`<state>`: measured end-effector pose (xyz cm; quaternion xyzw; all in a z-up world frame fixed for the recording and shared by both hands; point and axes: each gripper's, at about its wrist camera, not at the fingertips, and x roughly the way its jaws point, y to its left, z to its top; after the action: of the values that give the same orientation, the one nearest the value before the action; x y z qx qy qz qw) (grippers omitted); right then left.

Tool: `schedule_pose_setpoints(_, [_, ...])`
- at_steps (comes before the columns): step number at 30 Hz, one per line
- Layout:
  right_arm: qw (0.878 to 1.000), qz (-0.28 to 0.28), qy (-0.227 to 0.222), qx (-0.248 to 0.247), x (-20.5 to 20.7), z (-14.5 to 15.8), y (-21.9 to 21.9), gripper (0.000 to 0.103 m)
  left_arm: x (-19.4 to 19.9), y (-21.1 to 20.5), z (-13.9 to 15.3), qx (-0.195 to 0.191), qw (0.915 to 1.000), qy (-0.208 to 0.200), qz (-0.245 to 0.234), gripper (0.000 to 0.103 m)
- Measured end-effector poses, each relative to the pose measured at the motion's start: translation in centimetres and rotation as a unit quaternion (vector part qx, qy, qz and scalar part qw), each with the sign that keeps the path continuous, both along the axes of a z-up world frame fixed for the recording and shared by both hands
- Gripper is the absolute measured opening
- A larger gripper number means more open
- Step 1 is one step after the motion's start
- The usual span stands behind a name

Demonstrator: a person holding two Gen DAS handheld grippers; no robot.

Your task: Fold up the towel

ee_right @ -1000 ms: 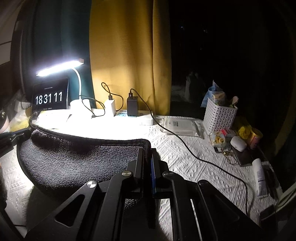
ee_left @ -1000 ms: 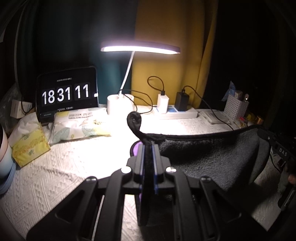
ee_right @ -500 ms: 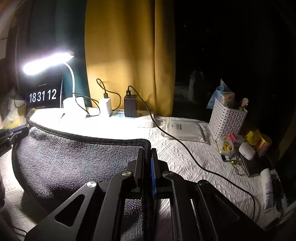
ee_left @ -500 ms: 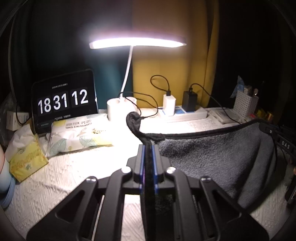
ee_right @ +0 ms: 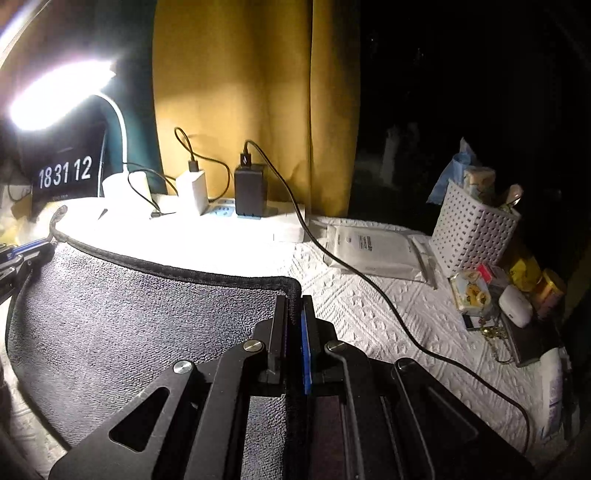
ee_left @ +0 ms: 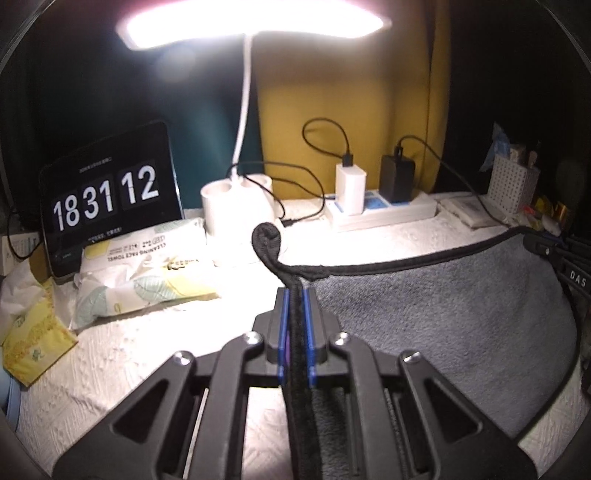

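Left wrist view: left gripper (ee_left: 295, 295) clamped on the towel (ee_left: 443, 314), blue pads pressed flat against the dark bound hem at one corner. Small hanging loop (ee_left: 266, 236) poking up past the fingertips. Grey pile side facing the lens, top hem running taut across to the right gripper (ee_left: 565, 266), seen at the frame's right edge gripping the far corner.

Right wrist view: right gripper (ee_right: 293, 302) closed on the opposite top corner, hem pinched between the pads. Towel (ee_right: 147, 314) stretched between both grippers, hanging as a sheet above the white textured tablecloth (ee_right: 388, 306); lower edge sagging in a curve, contact with the cloth below not resolvable in the dark. Left gripper (ee_right: 22, 258) visible at far left.

Surroundings: desk lamp (ee_left: 251, 22) very bright overhead, tablet clock (ee_left: 107, 192) reading 18 31 12, pack of face towels (ee_left: 147, 269), power strip (ee_left: 384, 214) with chargers and trailing black cable (ee_right: 369, 280), white perforated basket (ee_right: 476, 229).

Handling judgement: soft, limp, light microfibre-type fabric; no stiffness of its own, so shape held only by tension between the two grips. Stitched hem thicker and firmer than the pile, hence the best hold, unlikely to slip from the pads. Corners correct for a half fold. Risk: slack centre bunching when lowered, loose edge dragging the cable or the clutter at the back.
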<state>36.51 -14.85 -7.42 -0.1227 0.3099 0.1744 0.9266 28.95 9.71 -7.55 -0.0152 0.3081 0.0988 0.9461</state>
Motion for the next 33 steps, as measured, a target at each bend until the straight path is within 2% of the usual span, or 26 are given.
schedule_pose_setpoints(7, [0.999, -0.003, 0.031, -0.022, 2.1, -2.3, 0.6, 0.006, 2.9, 0.8, -2.4, -0.017, 0.9986, 0.050, -0.001, 0.008])
schedule_pose_setpoints(15, [0.996, -0.015, 0.080, -0.032, 3.8, -3.5, 0.6, 0.007, 5.3, 1.5, -4.5, -0.040, 0.9925, 0.116, 0.005, 0.010])
schedule_pose_setpoints(20, [0.994, -0.020, 0.096, -0.042, 4.3, -4.0, 0.8, 0.007, 5.5, 1.2, -5.0, -0.031, 0.9925, 0.118, 0.008, 0.012])
schedule_pose_setpoints(27, [0.993, -0.022, 0.103, -0.045, 4.5, -4.2, 0.7, 0.009, 5.3, 1.2, -5.0, -0.016, 0.9922, 0.123, 0.011, 0.021])
schedule_pose_setpoints(31, [0.993, -0.031, 0.100, -0.049, 4.7, -4.3, 0.6, 0.021, 5.4, 1.5, -4.9, -0.019, 0.9915, 0.129, 0.009, 0.024])
schedule_pose_setpoints(33, [0.993, -0.037, 0.098, -0.052, 4.7, -4.3, 0.5, 0.026, 5.2, 1.6, -4.8, -0.019, 0.9918, 0.126, 0.012, 0.029])
